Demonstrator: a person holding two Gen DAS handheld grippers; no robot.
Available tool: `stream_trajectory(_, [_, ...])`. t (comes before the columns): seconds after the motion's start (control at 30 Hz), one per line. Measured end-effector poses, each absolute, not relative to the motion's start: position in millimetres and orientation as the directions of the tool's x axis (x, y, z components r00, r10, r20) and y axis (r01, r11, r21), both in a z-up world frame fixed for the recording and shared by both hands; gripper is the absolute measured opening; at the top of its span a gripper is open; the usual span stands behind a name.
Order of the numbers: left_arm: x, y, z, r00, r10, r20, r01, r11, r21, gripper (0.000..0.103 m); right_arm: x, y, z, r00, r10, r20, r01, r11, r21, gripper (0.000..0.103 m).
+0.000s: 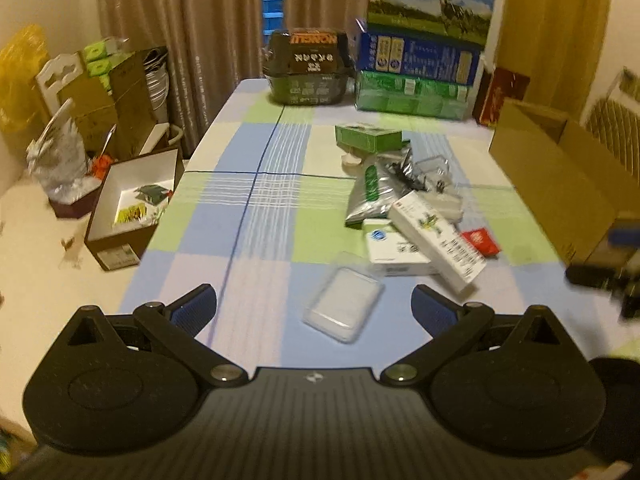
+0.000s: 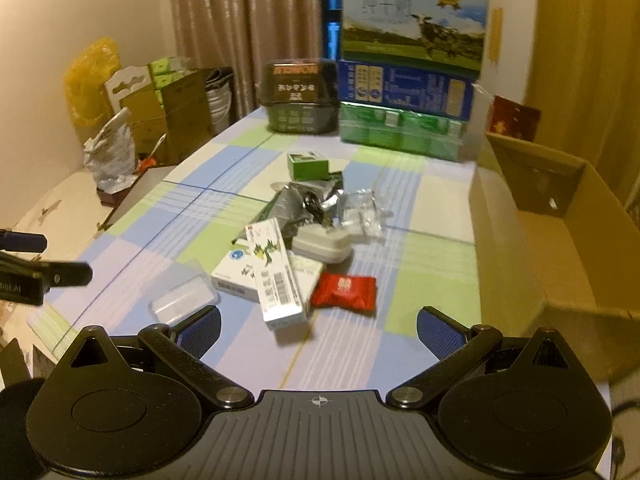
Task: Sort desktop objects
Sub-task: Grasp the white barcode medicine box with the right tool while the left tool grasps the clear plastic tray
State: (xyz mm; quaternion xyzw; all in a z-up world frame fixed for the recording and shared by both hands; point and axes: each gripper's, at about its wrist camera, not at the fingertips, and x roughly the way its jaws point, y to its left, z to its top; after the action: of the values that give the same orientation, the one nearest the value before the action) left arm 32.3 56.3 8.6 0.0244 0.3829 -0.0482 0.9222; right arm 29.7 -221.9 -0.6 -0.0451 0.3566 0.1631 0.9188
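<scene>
- A tablecloth [image 1: 256, 216] checked in pale blue, green and cream covers the tabletop; brown curtains [image 1: 192, 20] hang behind its far edge
- Along the far edge stand a dark carton [image 1: 306, 68] and, beside it, a stack of milk cartons [image 1: 424, 40] (cow picture on top, blue in the middle, green below)
- An open cardboard box [image 2: 560, 248] sits along the right edge of the tabletop; off the left edge, lower down, lies an open brown box with a white inside [image 1: 128, 208]
- The things to sort lie heaped near the middle of the tabletop: a green box [image 1: 368, 136] farthest, a silver foil pouch [image 1: 372, 192], a long white box [image 1: 436, 240] resting across a flat white box [image 1: 394, 254], and a red packet [image 2: 344, 294]
- A clear plastic case [image 1: 342, 308] lies alone on the cloth, nearest the front edge
- The left gripper [image 1: 314, 306] is spread wide and empty, with the clear case between its blue pads, touching neither
- The right gripper [image 2: 318, 330] is likewise spread and empty; the long white box's near end and the red packet lie just beyond its pads
</scene>
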Motion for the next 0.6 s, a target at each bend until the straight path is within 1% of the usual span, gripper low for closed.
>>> stream_trajectory(0.1, [43.6,65.8,-3.8,0.683,-0.092,-0.725,0.166,0.986,0.031,0.102,48.2,-214.2,-2.6,0.668,0.310,-0.677,-0.395,0.918,0.030,0.101])
stream_trajectory(0.2, [56.5,70.1,-21.8,0.655,-0.107,-0.748,0.214,0.976,0.048,0.102,64.4,-200.6,-10.6,0.639,0.328,-0.695,-0.460,0.888,-0.003,0.101])
stream_trajectory(0.33, [76.5,66.0,-43.7,0.618,-0.159,-0.770,0.299,0.953,0.043,0.102,86.2,-186.6,-29.5,0.593,0.347,-0.727,-0.524,0.851,-0.021,0.101])
stream_trajectory(0.4, [87.5,62.7,-53.9,0.600,-0.189,-0.778,0.337,0.941,0.031,0.098,95.6,-179.6,-39.1,0.567,0.360,-0.741,-0.557,0.830,-0.024,0.100])
stream_trajectory(0.43, [93.5,61.2,-59.0,0.588,-0.201,-0.784,0.353,0.935,0.025,0.093,100.3,-175.9,-44.0,0.556,0.359,-0.749,-0.572,0.820,-0.032,0.098])
stream_trajectory(0.47, [100.1,59.1,-64.1,0.574,-0.209,-0.792,0.368,0.930,0.022,0.091,104.8,-173.0,-48.3,0.547,0.355,-0.758,-0.583,0.812,-0.040,0.092])
stream_trajectory(0.5, [106.6,56.5,-69.1,0.565,-0.215,-0.797,0.382,0.924,0.022,0.091,110.1,-169.9,-53.5,0.537,0.353,-0.766,-0.593,0.804,-0.045,0.087])
stream_trajectory(0.6, [118.7,51.6,-81.6,0.547,-0.233,-0.804,0.420,0.907,0.023,0.090,123.7,-163.7,-66.4,0.520,0.338,-0.785,-0.601,0.797,-0.055,0.080])
